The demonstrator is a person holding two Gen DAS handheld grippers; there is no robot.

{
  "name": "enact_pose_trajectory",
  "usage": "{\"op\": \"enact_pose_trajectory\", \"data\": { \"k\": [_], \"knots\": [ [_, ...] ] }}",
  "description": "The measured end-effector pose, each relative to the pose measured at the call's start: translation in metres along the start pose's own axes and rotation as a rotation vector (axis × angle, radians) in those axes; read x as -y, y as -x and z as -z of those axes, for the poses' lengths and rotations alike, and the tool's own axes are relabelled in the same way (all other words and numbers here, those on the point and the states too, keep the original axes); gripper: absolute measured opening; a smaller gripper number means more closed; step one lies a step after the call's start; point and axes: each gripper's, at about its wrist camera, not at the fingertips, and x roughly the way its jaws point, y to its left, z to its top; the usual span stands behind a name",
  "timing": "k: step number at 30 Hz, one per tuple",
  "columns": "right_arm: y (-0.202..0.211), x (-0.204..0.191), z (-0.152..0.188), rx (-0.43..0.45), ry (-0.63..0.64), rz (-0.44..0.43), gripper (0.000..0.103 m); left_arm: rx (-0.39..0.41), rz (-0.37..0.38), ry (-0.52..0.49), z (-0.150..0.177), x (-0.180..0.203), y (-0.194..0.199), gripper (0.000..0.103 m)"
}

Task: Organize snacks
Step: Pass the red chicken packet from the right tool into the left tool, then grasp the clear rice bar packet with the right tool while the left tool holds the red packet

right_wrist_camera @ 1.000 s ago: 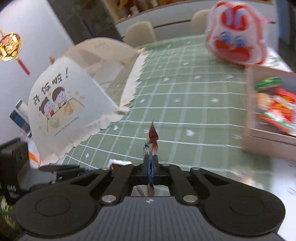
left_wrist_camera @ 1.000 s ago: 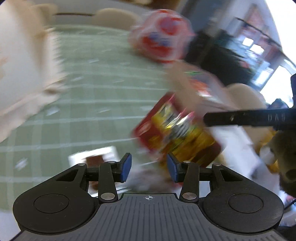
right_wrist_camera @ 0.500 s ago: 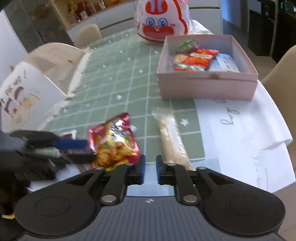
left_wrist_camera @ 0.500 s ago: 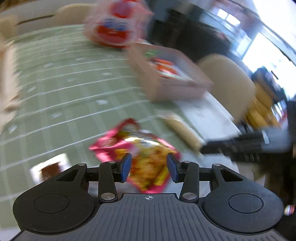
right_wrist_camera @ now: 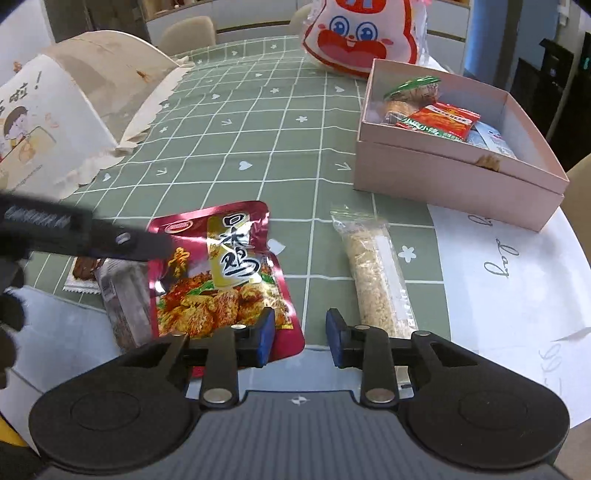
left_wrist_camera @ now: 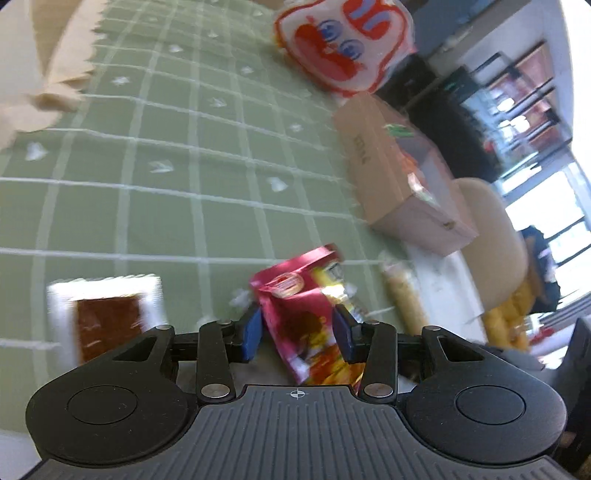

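Table [right_wrist_camera: 229,122]: green cloth, white grid with hearts and arrows.
Food cover [right_wrist_camera: 55,122]: cream; cartoon children and Chinese characters, partly cut off.
Rabbit-face bag [right_wrist_camera: 360,33]: red on white, behind the box.
Pink box [right_wrist_camera: 454,181]: open, holding several packets; print unreadable.
Red snack packet [right_wrist_camera: 221,273]: flat near table edge; large black calligraphy, small oval logo illegible.
Rice bar [right_wrist_camera: 376,273]: clear wrap, right of red packet.
Left gripper [left_wrist_camera: 297,330]: jaws apart, straddling red packet; contact uncertain.
Right gripper [right_wrist_camera: 301,338]: jaws opening, nothing between.

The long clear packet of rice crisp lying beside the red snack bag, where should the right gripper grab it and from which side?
Grip the rice crisp packet across its narrow middle from above. It lies flat on the tablecloth, long axis pointing toward the pink box; the right gripper, jaws opening and empty, sits just off its near end.
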Motion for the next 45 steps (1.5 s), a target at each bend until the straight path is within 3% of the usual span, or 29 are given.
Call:
{"op": "enact_pose_trajectory", "data": {
  "k": [4,9,11,14,19,24,26,29,31,34,37,45],
  "knots": [
    [0.002,-0.001,0.004,0.013,0.017,-0.006,0.030,-0.013,0.053,-0.022,-0.002,0.015,-0.007,0.050],
    [0.012,0.003,0.009,0.010,-0.010,-0.052,0.030,-0.012,0.148,-0.177,-0.005,0.067,0.008,0.050],
    [0.020,0.006,0.013,0.025,-0.020,-0.059,0.030,-0.024,0.126,-0.270,-0.005,0.090,0.005,0.050],
    [0.027,0.014,0.018,0.039,-0.040,-0.058,0.030,-0.050,0.034,-0.354,0.000,0.111,-0.018,0.051],
    [0.025,0.032,0.025,0.029,-0.102,-0.066,0.030,-0.113,0.074,-0.367,0.006,0.124,-0.044,0.055],
    [0.022,0.035,0.029,0.032,-0.100,-0.080,0.030,-0.173,0.029,-0.378,0.014,0.117,-0.067,0.055],
    [0.022,0.034,0.030,0.037,-0.081,-0.076,0.030,-0.189,0.035,-0.363,0.014,0.118,-0.064,0.054],
    [0.024,0.033,0.029,0.041,-0.086,-0.110,0.030,-0.207,0.105,-0.341,0.007,0.130,-0.042,0.053],
    [0.026,0.032,0.028,0.053,-0.081,-0.136,0.030,-0.200,0.119,-0.398,0.002,0.145,-0.028,0.048],
    [0.024,0.028,0.026,0.056,-0.073,-0.146,0.030,-0.186,0.063,-0.506,0.002,0.159,-0.031,0.049],
    [0.027,0.032,0.026,0.072,-0.084,-0.126,0.030,-0.218,-0.008,-0.544,0.006,0.151,-0.050,0.051],
    [0.019,0.043,0.032,0.052,-0.119,-0.113,0.031,-0.242,0.087,-0.434,0.001,0.119,-0.076,0.043]
  ]
}}
